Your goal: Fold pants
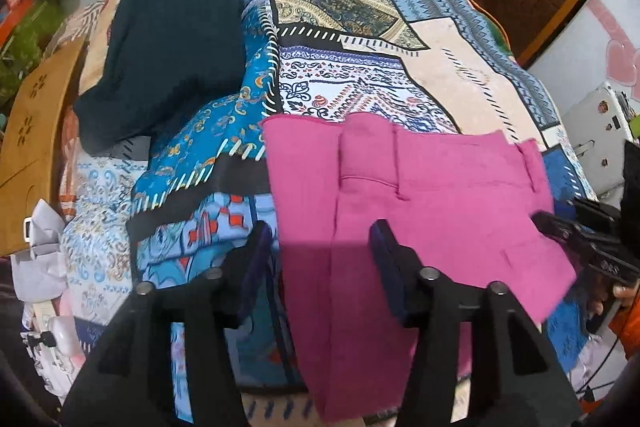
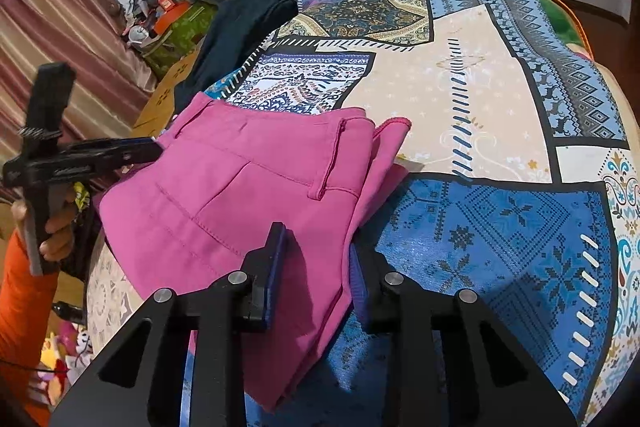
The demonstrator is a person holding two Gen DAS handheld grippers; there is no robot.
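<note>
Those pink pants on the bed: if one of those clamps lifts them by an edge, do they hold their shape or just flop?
Probably flop. The pink pants already sag over the edge of the patchwork bedspread, so they look limp. The stitched waistband with its belt loop seems thicker and may stay a bit firmer. Being in layers, the folds would likely slide apart if only one is pinched.

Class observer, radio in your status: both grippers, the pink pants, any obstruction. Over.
Left gripper open over pink pants. Right gripper open, straddling their edge. Pants partly folded on patchwork bedspread. Dark garment lies apart.
</note>
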